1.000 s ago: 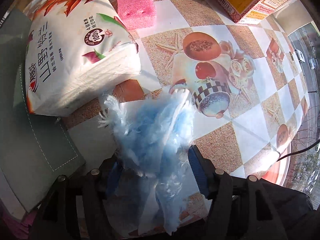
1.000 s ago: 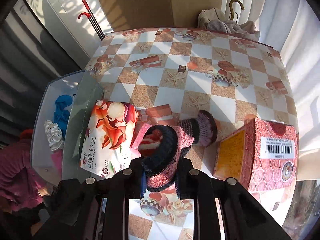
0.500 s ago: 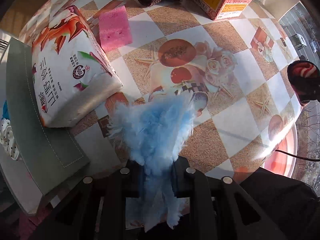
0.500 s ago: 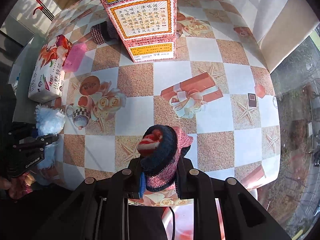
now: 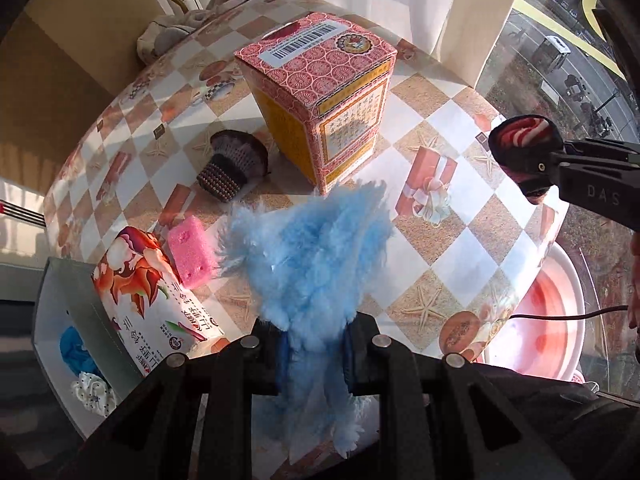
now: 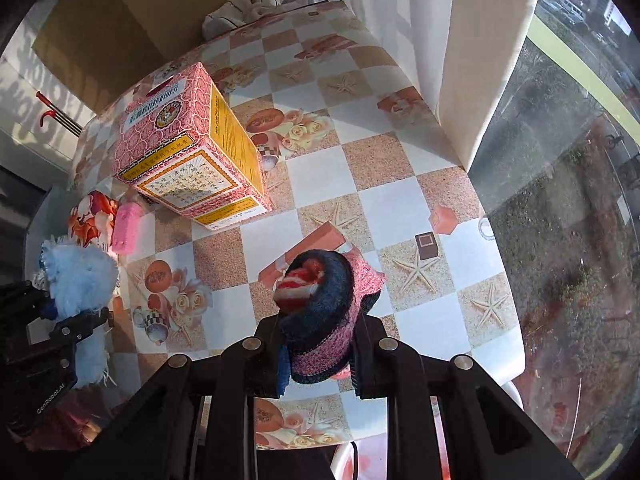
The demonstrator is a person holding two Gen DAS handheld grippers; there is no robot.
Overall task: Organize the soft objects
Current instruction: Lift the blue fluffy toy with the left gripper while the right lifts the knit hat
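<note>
The left claw [image 5: 314, 354] is clamped on a fluffy blue duster [image 5: 308, 256], held above the desk [image 5: 460, 216]. The right claw [image 6: 318, 354] grips a knitted sock roll [image 6: 324, 312], likewise lifted off the surface. At ten o'clock from the duster lie a pink sponge [image 5: 190, 256] and a tissue pack [image 5: 156, 304]; the grey bin [image 5: 52, 320] sits at eight o'clock. Both pieces seem to be in the carrying stage. Next, each probably needs swinging over the bin's opening, clearing the red carton [image 5: 320, 96], before letting go.
</note>
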